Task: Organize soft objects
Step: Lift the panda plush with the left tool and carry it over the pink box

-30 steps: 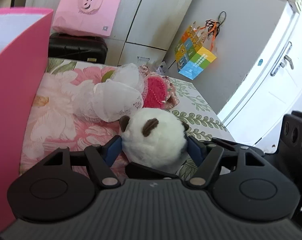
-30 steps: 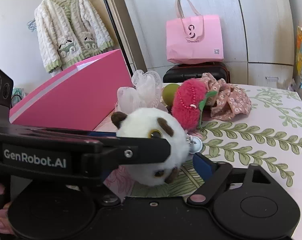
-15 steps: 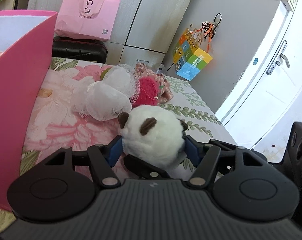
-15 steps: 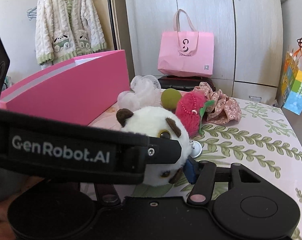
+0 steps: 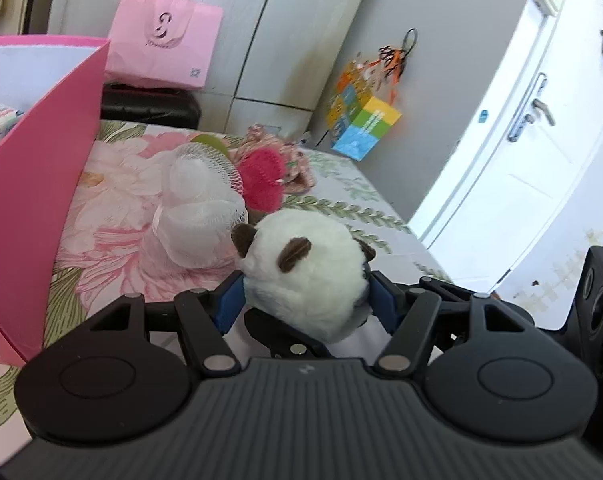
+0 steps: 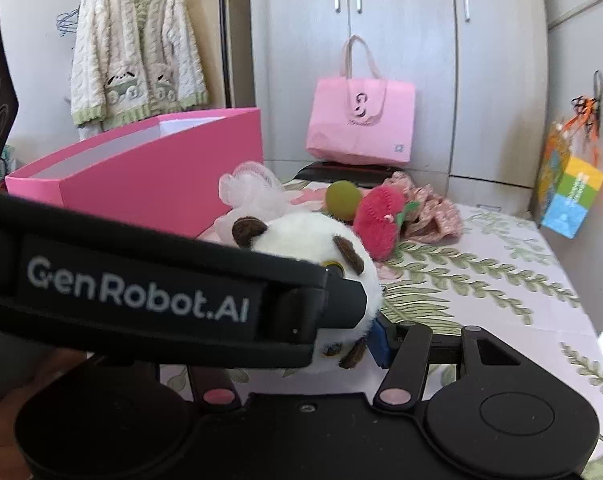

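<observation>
A white plush toy with brown ears (image 5: 305, 276) sits between the blue pads of my left gripper (image 5: 303, 300), which is shut on it and holds it above the flowered bed. In the right wrist view the same plush toy (image 6: 301, 240) shows behind the left gripper's body. My right gripper (image 6: 301, 340) has one blue pad (image 6: 379, 342) beside the toy; its other finger is hidden. A white mesh pouf (image 5: 197, 208), a red plush strawberry (image 5: 261, 178), a green ball (image 6: 342, 199) and a floral scrunchie (image 6: 429, 208) lie on the bed.
An open pink box (image 5: 33, 184) stands at the left on the bed (image 6: 481, 280). A pink bag (image 6: 361, 120) on a black case and a wardrobe are behind. A white door (image 5: 521, 152) is at the right. A cardigan (image 6: 133, 52) hangs at the back left.
The left gripper has lifted and pulled back with the plush toy in it, so more of the pink box's inside shows. The right gripper has risen with it.
</observation>
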Demonstrator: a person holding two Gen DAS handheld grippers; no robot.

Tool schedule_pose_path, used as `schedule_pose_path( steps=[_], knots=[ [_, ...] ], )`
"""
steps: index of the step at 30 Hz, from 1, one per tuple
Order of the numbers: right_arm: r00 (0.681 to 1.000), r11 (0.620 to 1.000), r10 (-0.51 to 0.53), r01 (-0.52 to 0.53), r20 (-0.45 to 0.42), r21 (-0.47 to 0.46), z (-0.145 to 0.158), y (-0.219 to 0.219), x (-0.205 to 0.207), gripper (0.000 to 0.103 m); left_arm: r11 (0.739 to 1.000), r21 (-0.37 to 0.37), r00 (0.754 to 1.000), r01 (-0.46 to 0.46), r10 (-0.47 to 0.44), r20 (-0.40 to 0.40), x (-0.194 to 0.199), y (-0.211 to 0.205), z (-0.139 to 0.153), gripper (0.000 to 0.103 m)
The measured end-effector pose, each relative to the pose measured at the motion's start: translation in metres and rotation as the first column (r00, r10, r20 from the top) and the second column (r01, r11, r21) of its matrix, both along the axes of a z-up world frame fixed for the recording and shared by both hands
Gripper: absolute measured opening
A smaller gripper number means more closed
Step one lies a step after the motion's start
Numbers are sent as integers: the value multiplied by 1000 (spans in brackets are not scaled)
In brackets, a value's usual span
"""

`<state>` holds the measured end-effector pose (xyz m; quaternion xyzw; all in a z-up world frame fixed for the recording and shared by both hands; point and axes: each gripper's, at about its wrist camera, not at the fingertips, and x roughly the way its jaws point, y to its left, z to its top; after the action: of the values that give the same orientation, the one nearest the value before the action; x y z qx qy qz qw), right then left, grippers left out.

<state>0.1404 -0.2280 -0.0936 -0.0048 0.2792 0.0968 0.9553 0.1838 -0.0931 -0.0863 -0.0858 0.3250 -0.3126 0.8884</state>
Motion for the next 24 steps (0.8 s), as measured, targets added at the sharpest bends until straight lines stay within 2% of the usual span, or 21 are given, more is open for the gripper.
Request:
schedule_pose_path(
  steps=[5, 10, 13, 16, 19, 24],
  knots=[
    [999, 1000, -20, 20, 30, -19, 9, 3, -13, 63, 999, -2, 997, 32, -32, 69, -15, 1, 7, 65],
    [997, 1000, -15, 16, 73, -22, 26, 3, -10, 63, 1000, -19, 992, 8, -6, 122, -15, 3, 20, 66],
    [997, 1000, -13, 15, 78, -26, 35, 6, -6, 63, 1000, -20, 994, 11, -9, 111, -9, 1, 32, 66],
    [997, 999, -18, 22, 77, -48, 50, 6, 0, 63, 999, 38, 994, 30, -34, 103, -2, -5, 51, 66],
    [999, 1000, -8, 9, 37, -13, 64, 1, 6, 63, 994, 102, 995, 36, -45, 84, -2, -12, 66, 66],
    [1000, 1000, 9, -9, 0, 23, 74, 1, 1, 63, 990, 136, 998, 38, -45, 49, -10, -9, 80, 66]
  ],
)
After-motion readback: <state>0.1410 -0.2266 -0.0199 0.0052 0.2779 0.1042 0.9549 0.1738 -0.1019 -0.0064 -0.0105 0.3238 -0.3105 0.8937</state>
